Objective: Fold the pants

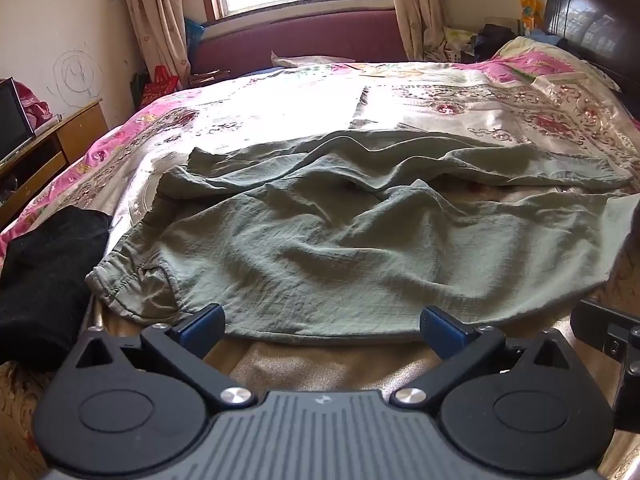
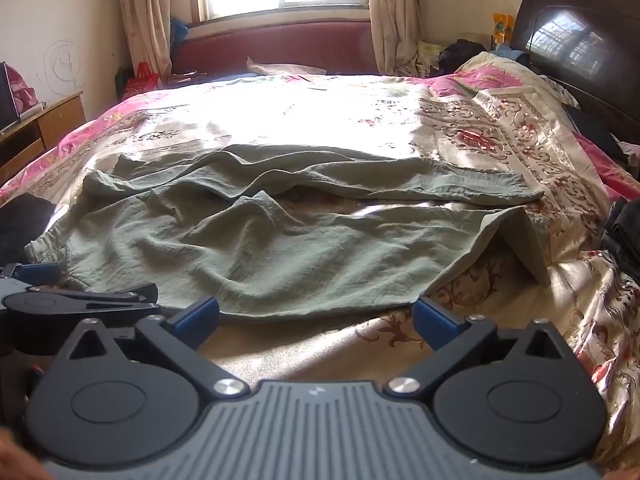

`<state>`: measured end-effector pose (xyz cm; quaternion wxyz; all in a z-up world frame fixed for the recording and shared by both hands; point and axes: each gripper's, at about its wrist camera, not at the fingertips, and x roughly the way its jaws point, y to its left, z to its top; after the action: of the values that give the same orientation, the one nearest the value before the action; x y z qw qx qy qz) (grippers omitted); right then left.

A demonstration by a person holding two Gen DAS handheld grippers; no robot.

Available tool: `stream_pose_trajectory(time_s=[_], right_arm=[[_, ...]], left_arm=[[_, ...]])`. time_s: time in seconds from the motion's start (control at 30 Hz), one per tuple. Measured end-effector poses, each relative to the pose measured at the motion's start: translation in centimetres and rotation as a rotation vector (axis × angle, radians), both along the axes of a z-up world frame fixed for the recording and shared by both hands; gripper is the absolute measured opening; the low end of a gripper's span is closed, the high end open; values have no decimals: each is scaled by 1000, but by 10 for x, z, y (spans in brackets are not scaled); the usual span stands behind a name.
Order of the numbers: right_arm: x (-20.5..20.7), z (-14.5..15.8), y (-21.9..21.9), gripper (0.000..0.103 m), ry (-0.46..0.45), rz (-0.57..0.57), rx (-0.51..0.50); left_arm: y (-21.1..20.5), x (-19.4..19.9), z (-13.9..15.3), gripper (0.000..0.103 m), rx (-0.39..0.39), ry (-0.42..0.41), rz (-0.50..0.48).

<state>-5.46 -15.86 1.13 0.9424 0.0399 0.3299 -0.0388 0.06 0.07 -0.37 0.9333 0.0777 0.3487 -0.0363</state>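
Note:
Grey-green pants [image 1: 320, 248] lie spread and wrinkled across the bed, waistband at the left, both legs running to the right. My left gripper [image 1: 322, 326] hovers open at the pants' near edge, blue pads wide apart with nothing between them. In the right wrist view the same pants [image 2: 256, 240] fill the middle, and the near leg's hem end is turned up at the right. My right gripper [image 2: 316, 320] is open just short of the near edge, empty. The left gripper [image 2: 44, 292] shows at the left edge of the right wrist view.
A floral satin bedspread [image 1: 500, 104] covers the bed. A black garment [image 1: 44, 280] lies at the left, beside the waistband. A wooden cabinet [image 1: 52, 140] stands by the left wall. The dark headboard [image 2: 580, 40] is at the right, a window with curtains behind.

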Motion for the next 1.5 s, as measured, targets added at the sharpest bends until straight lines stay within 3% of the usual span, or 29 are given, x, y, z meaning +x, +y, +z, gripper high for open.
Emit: stream_pose_trajectory(time_s=[1.5], right_arm=[[4,-4,-2,102,10,1,-4]], left_arm=[[-6,0,-1,103,8,15,-37]])
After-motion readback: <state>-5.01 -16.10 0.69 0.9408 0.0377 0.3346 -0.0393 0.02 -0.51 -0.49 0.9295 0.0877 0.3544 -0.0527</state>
